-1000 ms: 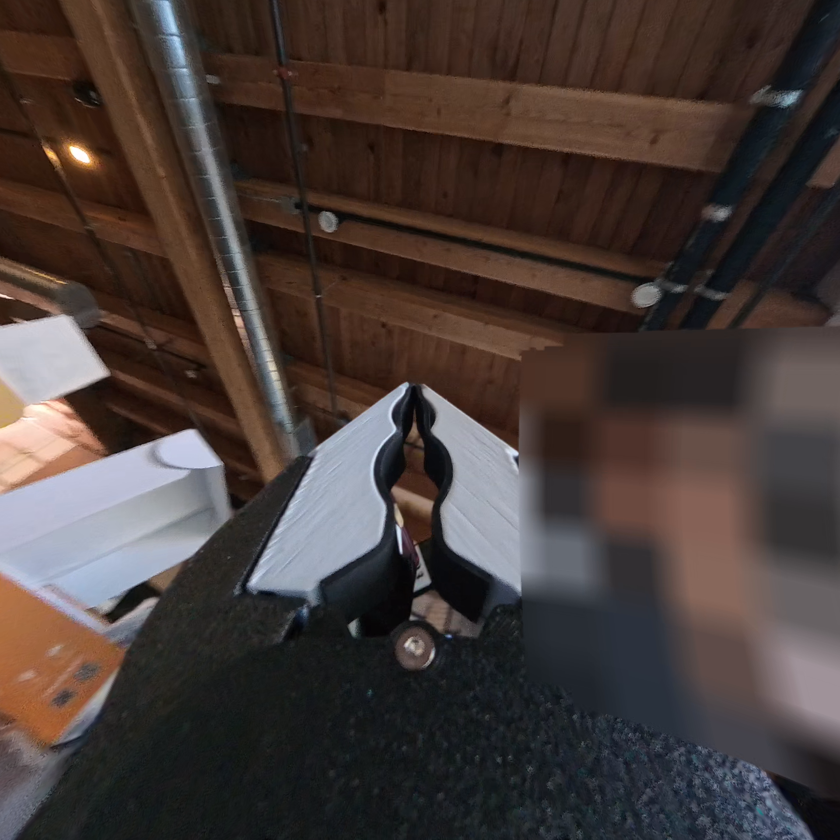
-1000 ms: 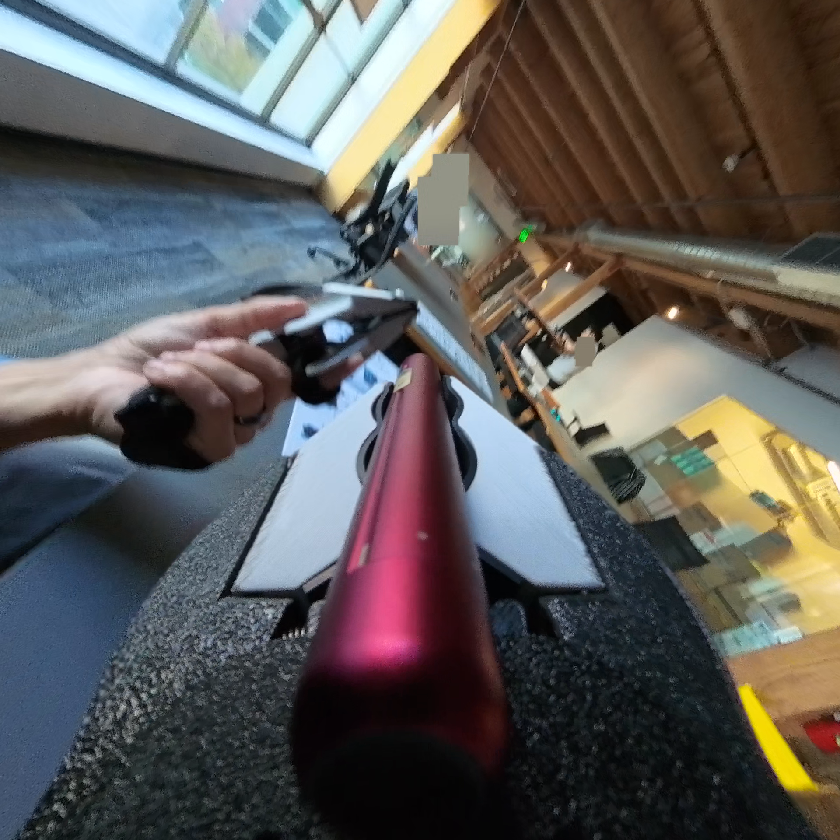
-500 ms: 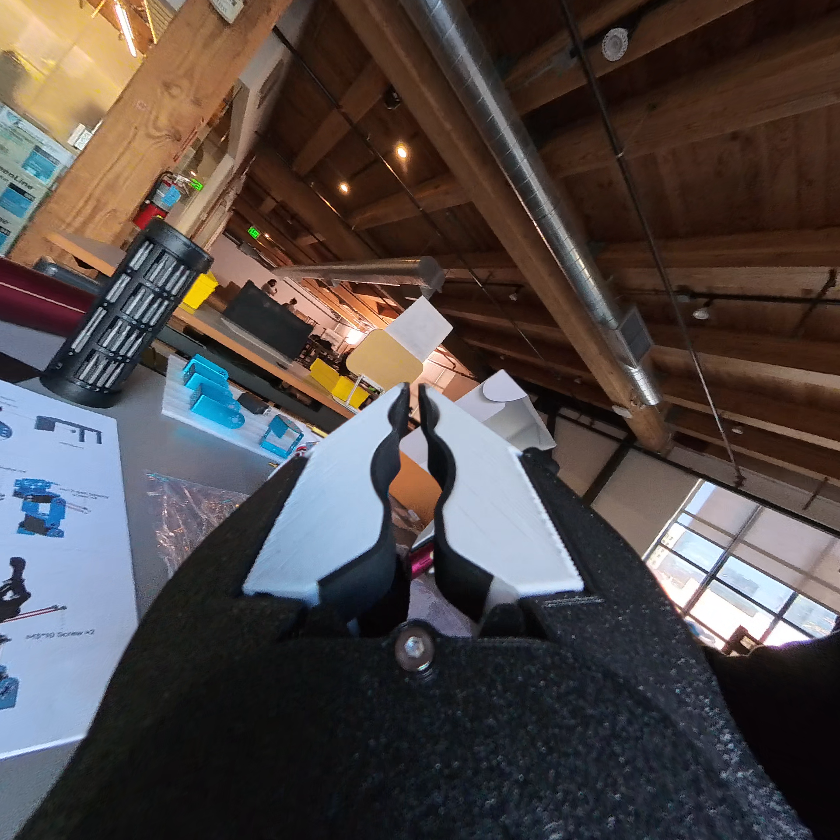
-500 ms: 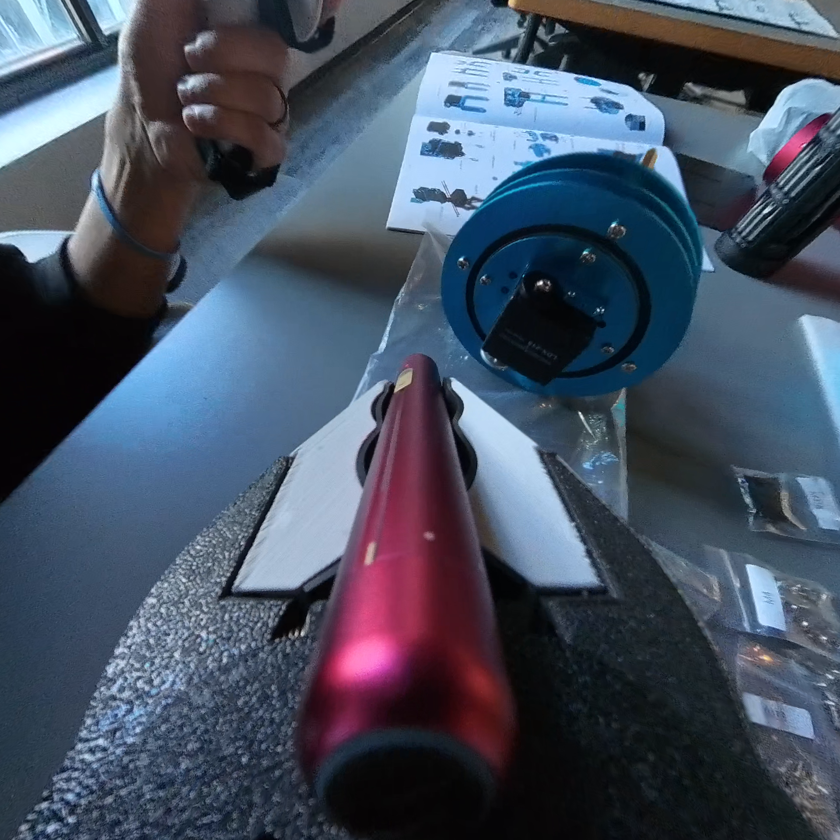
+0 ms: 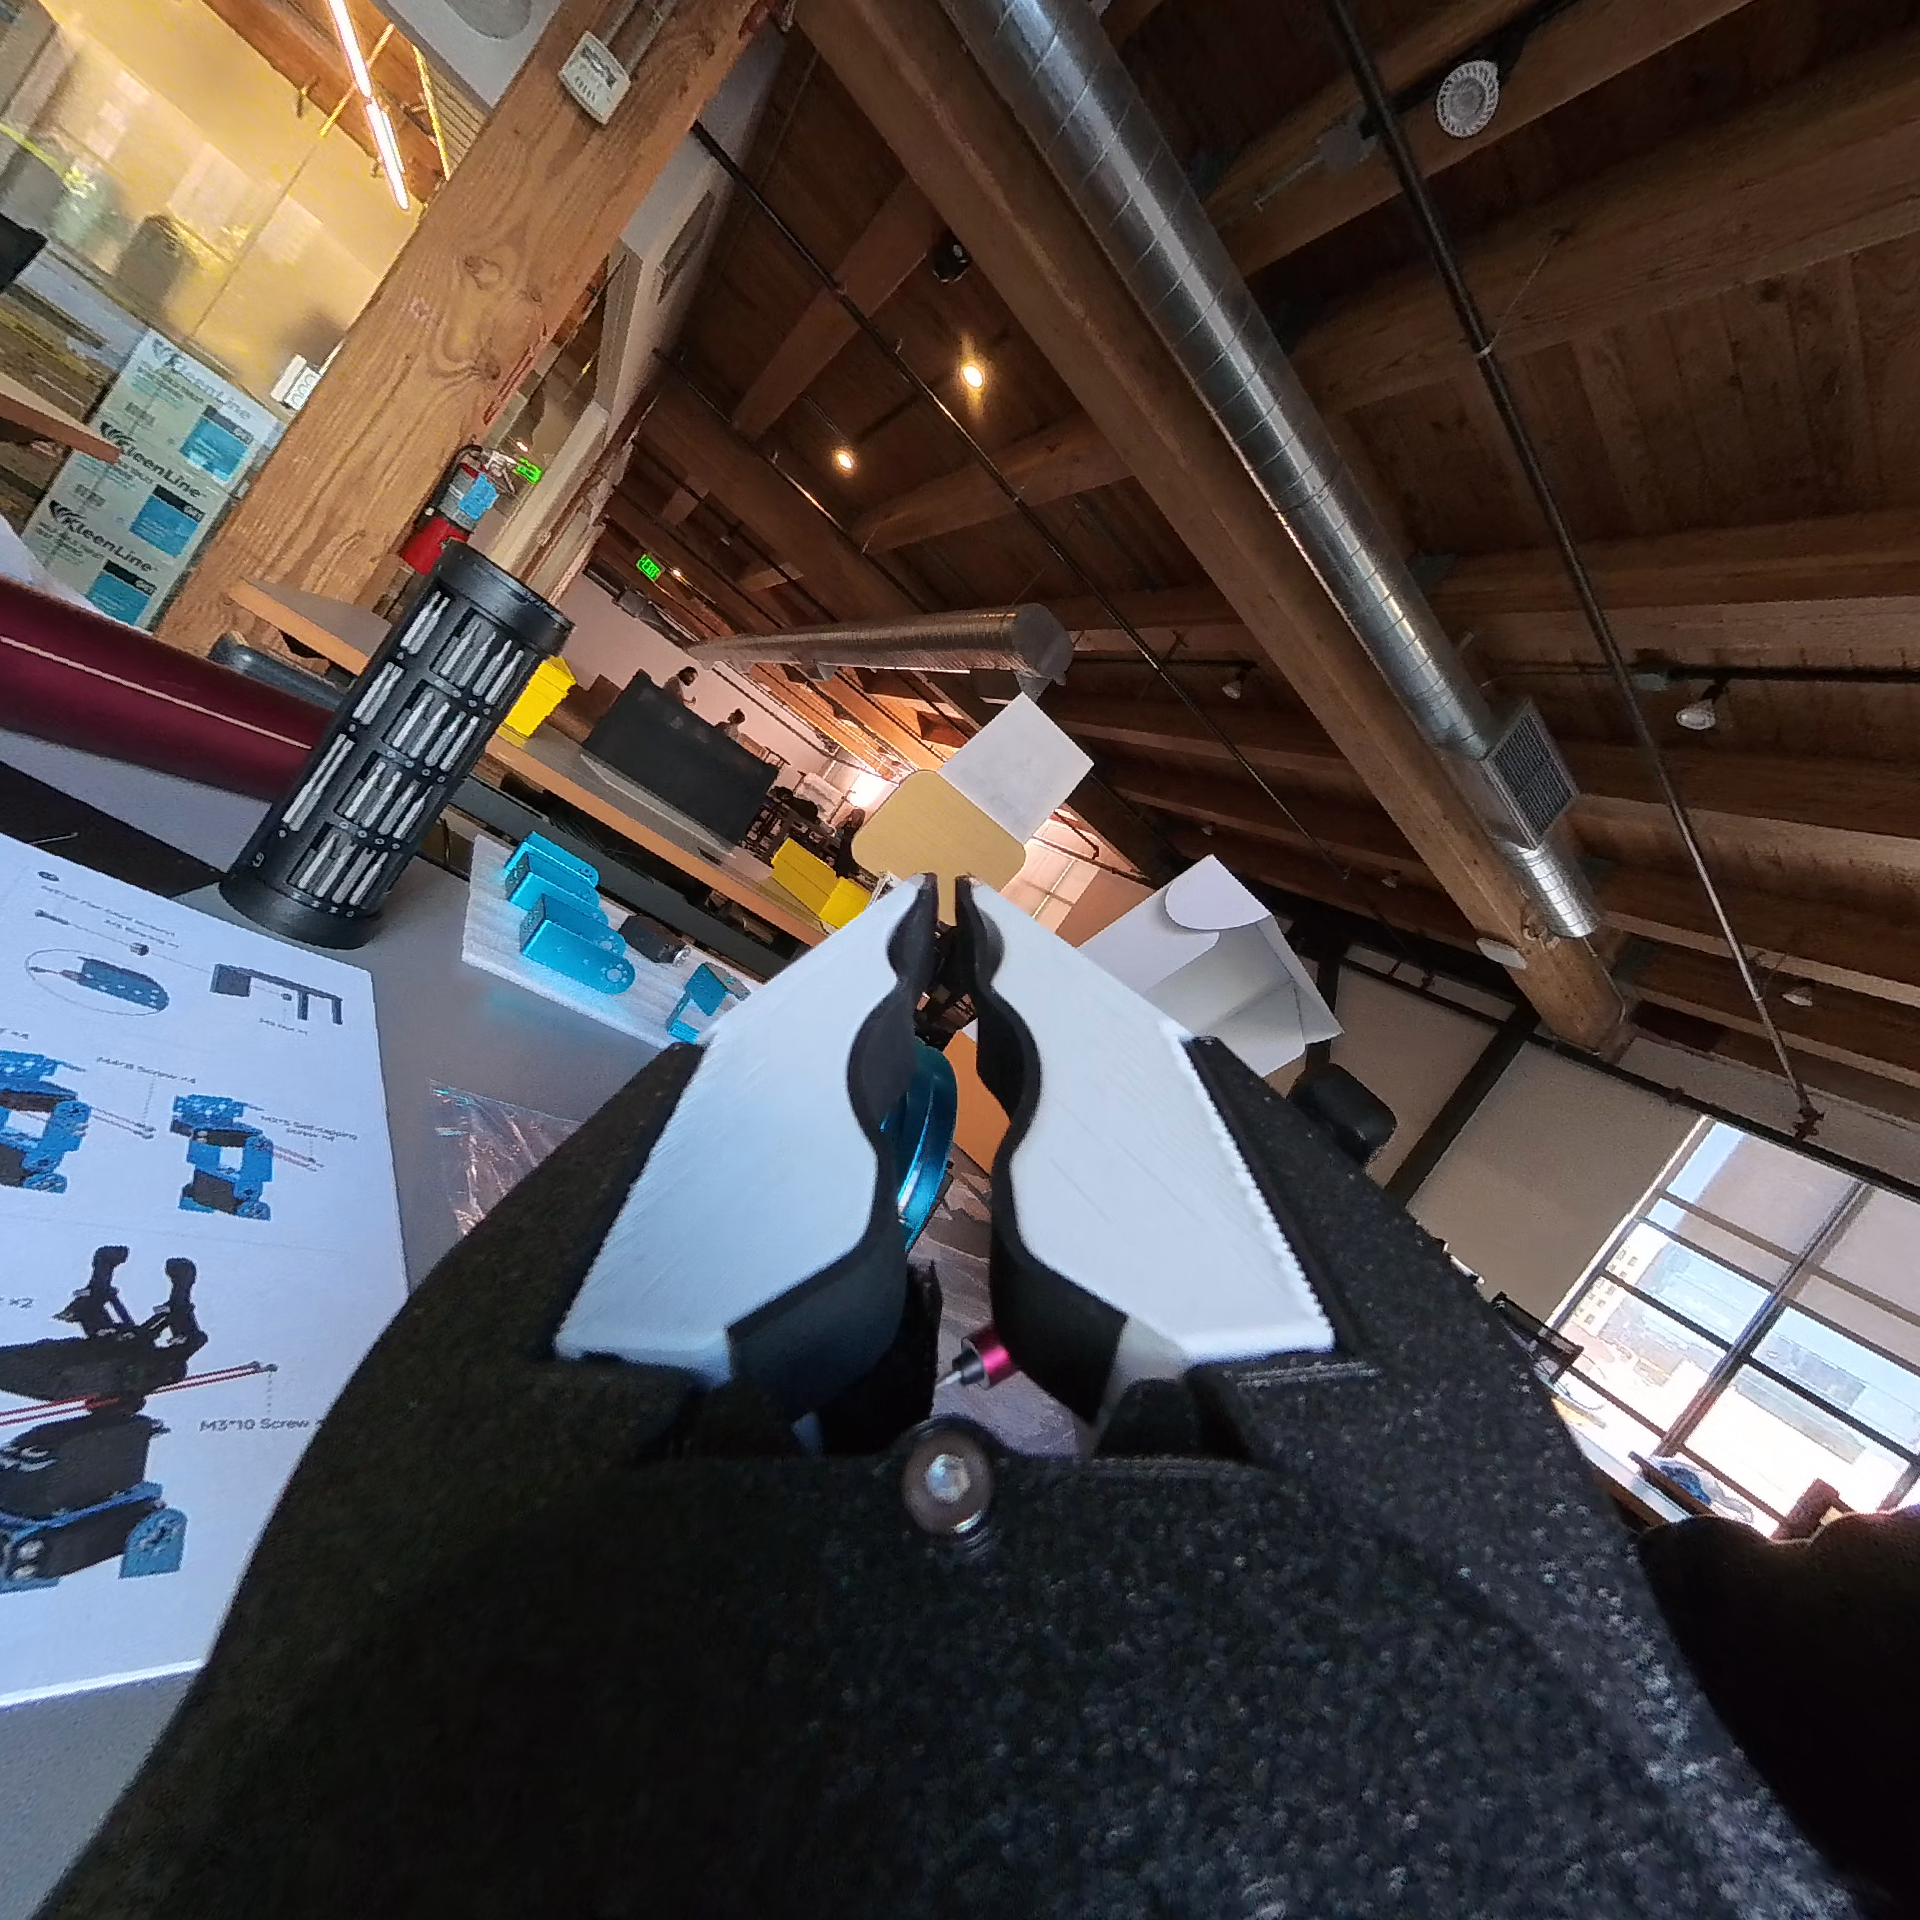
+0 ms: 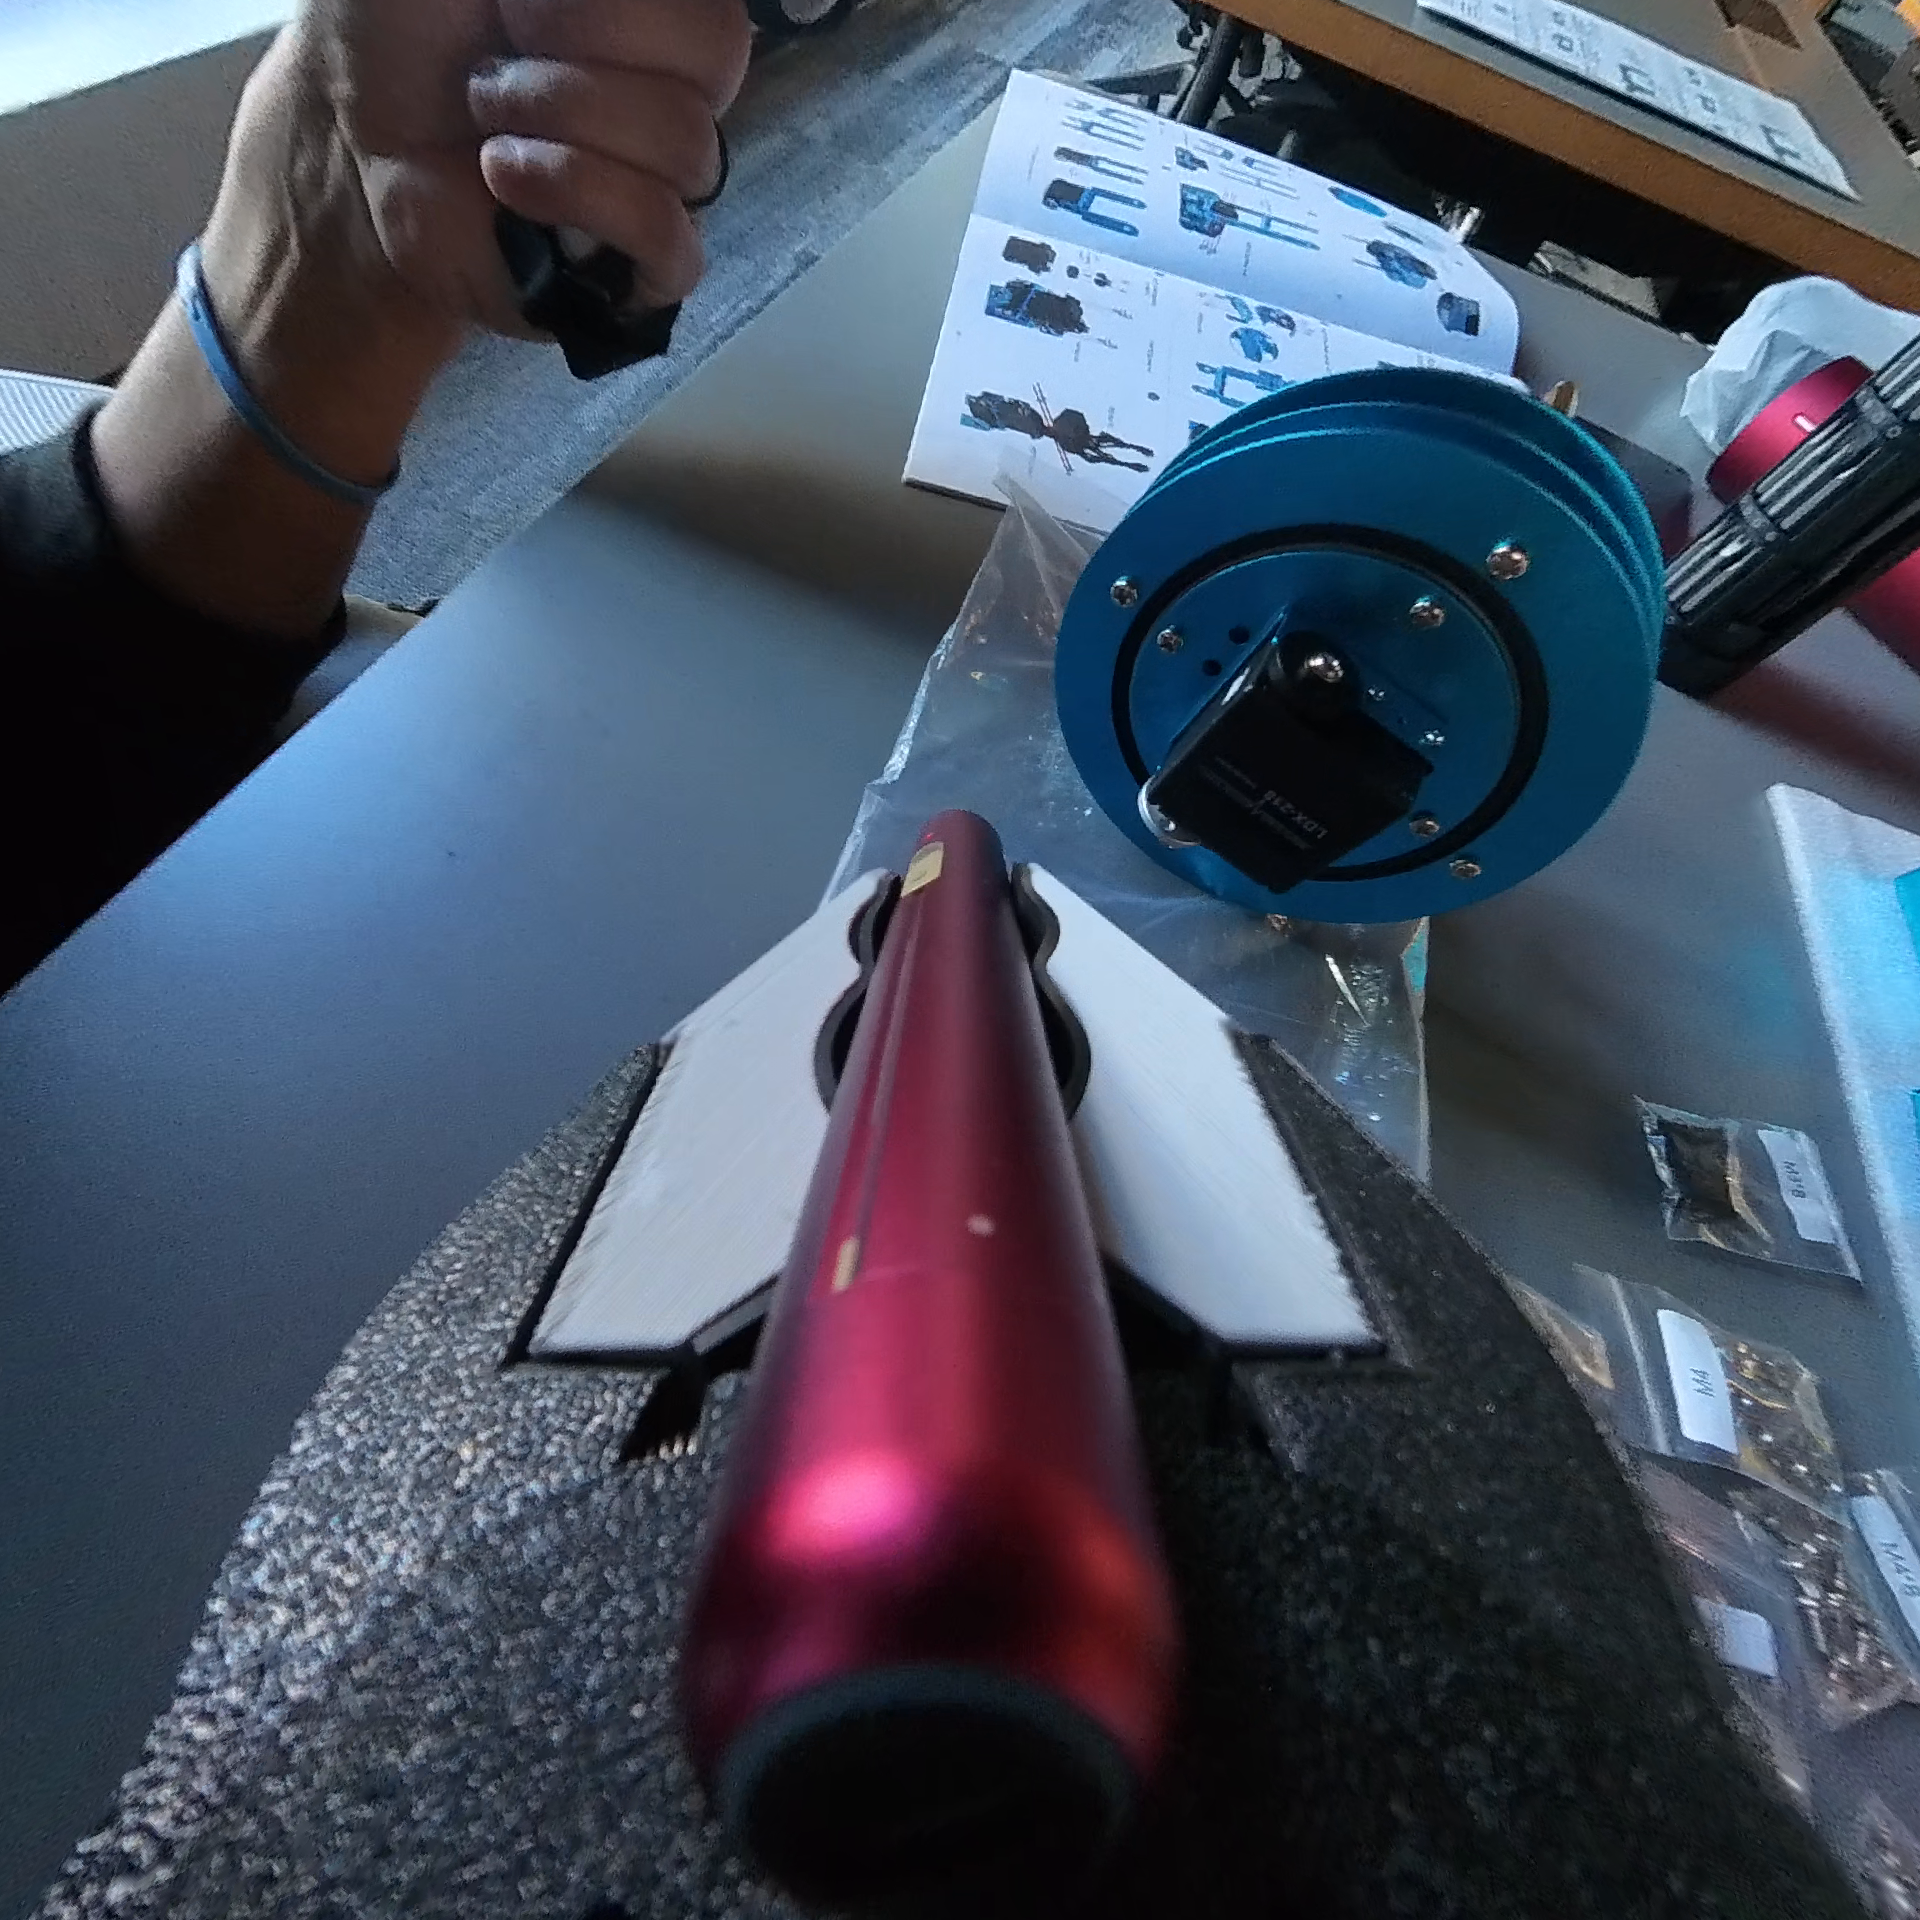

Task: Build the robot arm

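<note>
Hidden: red screwdriver point(image 6: 940, 1278) tip, past the fingers.
Axis: screwdriver lies along the fingers, pointing toward the blue disc assembly point(image 6: 1351, 665) on the bench point(image 6: 520, 779).
Right hand-held gripper point(image 6: 951, 883): clamped on the screwdriver.
Left hand-held gripper point(image 5: 940, 894): nearly closed, holding nothing.

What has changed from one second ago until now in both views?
Both grippers swung down from the ceiling and room toward the grey table: the right gripper now points near the blue disc assembly. Unchanged: it stays shut on the red screwdriver; the left gripper stays nearly closed, empty.
</note>
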{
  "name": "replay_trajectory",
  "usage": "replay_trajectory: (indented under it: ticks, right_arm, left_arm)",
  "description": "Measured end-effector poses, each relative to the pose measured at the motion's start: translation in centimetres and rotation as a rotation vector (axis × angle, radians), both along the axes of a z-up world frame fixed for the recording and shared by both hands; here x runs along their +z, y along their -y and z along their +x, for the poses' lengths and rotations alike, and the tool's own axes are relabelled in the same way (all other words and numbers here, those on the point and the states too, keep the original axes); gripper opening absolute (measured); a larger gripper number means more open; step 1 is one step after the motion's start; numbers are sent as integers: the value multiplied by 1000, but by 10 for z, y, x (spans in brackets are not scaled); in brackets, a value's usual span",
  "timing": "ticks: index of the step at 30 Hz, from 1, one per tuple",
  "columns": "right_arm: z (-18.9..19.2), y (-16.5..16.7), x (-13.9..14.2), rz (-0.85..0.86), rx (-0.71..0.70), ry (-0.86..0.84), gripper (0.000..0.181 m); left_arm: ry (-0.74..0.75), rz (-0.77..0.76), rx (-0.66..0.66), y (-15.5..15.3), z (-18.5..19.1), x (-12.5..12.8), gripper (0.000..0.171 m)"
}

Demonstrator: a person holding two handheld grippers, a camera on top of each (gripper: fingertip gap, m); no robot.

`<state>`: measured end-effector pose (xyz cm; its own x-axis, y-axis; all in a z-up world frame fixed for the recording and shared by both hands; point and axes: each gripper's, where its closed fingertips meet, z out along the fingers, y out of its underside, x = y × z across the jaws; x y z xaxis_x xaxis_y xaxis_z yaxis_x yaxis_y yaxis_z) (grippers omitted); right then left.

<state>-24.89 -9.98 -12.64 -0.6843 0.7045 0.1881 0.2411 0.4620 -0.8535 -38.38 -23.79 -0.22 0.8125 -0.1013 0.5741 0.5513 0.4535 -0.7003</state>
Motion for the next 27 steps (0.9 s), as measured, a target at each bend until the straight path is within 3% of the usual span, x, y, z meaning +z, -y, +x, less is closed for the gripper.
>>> replay_trajectory:
  ticks: [27]
  right_arm:
    - [-2, 0, -5, 43, -17, 5, 23]
  left_arm:
    - [-19, -42, -2, -9, 4, -5, 1]
